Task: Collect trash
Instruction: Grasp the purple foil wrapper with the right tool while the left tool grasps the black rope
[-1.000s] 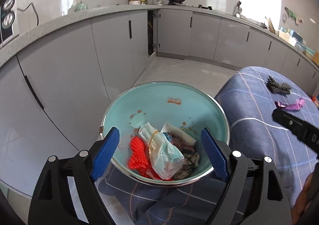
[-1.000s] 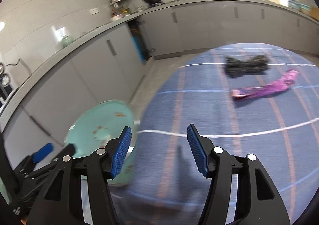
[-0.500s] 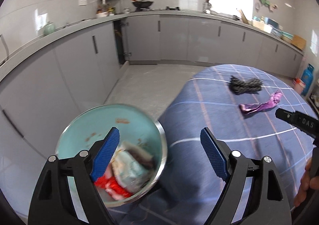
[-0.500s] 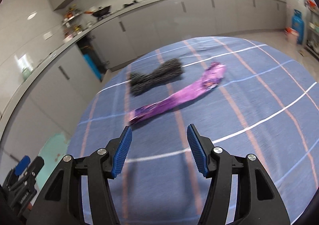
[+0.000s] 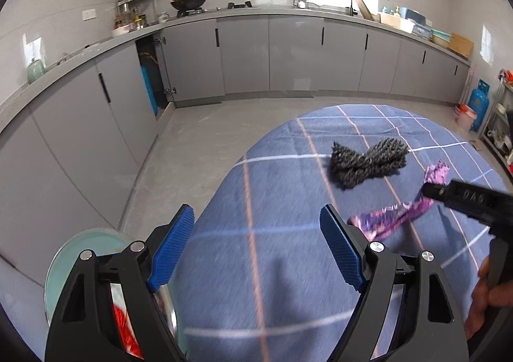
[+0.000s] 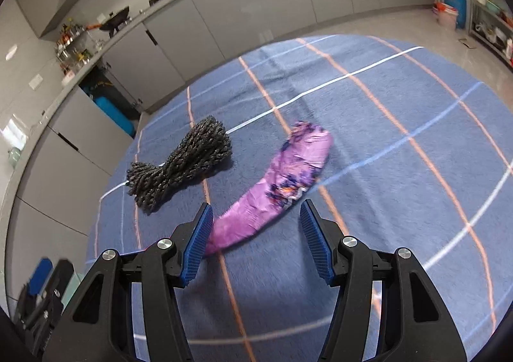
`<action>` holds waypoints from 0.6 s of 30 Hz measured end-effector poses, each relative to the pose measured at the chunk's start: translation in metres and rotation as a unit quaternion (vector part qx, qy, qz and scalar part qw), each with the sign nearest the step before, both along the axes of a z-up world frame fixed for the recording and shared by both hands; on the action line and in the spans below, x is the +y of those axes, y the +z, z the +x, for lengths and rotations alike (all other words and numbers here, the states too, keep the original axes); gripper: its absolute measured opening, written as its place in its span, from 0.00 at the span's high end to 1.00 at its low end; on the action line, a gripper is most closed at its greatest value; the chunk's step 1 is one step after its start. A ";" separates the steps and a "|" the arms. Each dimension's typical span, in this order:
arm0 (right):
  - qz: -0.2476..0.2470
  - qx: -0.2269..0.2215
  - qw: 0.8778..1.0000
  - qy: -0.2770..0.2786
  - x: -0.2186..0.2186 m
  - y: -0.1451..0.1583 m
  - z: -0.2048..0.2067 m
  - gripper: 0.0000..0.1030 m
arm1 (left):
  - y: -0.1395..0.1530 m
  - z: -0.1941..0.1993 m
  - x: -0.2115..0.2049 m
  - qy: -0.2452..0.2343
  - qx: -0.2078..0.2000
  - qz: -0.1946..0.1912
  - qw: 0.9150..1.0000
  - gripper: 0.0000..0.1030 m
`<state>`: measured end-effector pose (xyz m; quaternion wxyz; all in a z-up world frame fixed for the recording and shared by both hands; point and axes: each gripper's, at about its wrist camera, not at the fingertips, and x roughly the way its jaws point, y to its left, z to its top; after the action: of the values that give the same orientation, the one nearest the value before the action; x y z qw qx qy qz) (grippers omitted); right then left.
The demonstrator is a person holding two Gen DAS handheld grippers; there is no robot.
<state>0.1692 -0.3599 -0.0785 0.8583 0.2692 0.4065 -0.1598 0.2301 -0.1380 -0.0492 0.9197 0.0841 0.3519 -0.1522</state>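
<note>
1. My right gripper [image 6: 256, 238] hangs over the tabletop with the blue checked cloth [image 6: 400, 169], jaws spread, nothing pinched. The near end of the crinkled purple plastic wrapper [image 6: 272, 189] lies on the cloth between the blue pads, not touching either as far as I can tell.
2. The dark grey bundle of knotted cord [image 6: 182, 166] sits just beside the wrapper, on its left.
3. My left gripper [image 5: 256, 249] has its jaws wide and closing a bit, only cloth between them.
4. The teal metal bowl [image 5: 83, 246], with red trash inside, peeks out at the cloth's edge behind the left finger.
</note>
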 end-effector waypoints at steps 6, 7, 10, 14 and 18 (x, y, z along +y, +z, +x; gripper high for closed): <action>-0.023 0.018 0.999 0.015 0.002 -0.007 0.017 0.63 | -0.002 0.023 -0.025 -0.013 0.009 0.005 1.000 0.23; -0.026 0.019 0.999 0.019 0.001 -0.007 0.019 0.66 | -0.003 0.027 -0.030 -0.017 0.013 0.006 1.000 0.23; -0.034 0.021 0.999 0.032 -0.005 -0.007 0.022 0.73 | -0.006 0.037 -0.043 -0.029 0.020 0.006 0.999 0.23; -0.072 0.030 0.995 0.058 -0.018 -0.003 0.025 0.80 | -0.010 0.049 -0.063 -0.053 0.029 -0.001 0.998 0.23; -0.084 0.035 0.993 0.070 -0.034 0.000 0.023 0.80 | -0.012 0.057 -0.085 -0.085 0.032 -0.009 0.996 0.23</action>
<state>0.1924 -0.3941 -0.0783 0.8725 0.1610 0.4388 -0.1424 0.2874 -0.2234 -0.0611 0.8923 0.1003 0.3718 -0.2355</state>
